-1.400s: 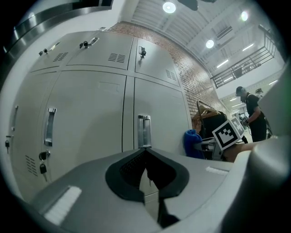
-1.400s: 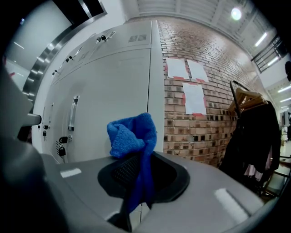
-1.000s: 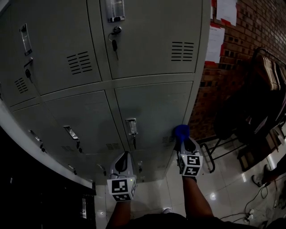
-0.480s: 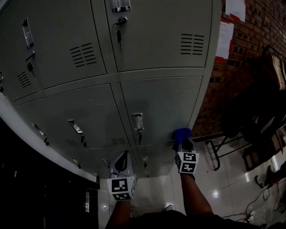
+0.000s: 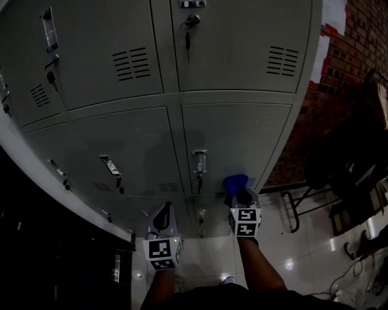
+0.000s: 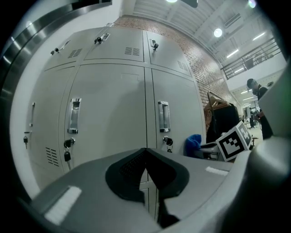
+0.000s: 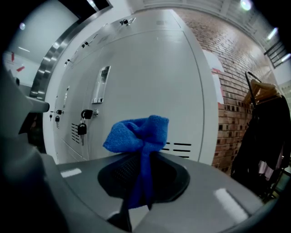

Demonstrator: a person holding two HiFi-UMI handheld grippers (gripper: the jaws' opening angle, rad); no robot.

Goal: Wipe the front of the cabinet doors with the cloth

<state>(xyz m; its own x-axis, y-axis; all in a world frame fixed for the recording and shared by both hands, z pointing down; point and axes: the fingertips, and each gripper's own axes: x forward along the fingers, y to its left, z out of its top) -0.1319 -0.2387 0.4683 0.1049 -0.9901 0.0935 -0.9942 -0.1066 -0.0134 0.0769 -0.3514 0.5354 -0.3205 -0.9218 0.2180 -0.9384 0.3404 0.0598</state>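
right gripper (image 7: 144, 157) pinching blue cloth (image 7: 136, 132), near cabinet door (image 7: 154, 86)

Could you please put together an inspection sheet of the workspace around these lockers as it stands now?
Surface: grey metal cabinet doors, all shut, with vent slots and handles; no marks made out.
Job's things: blue cloth, bunched, in front of the lower right door; whether it touches the door cannot be told.
Clutter: keys hanging in the door locks.
Grippers: right gripper shut on the cloth; left gripper shut, empty, off the doors.
Cables: cable loose on the floor at right.
Surroundings: brick wall with papers, dark clothes on a rack, glossy tiled floor.
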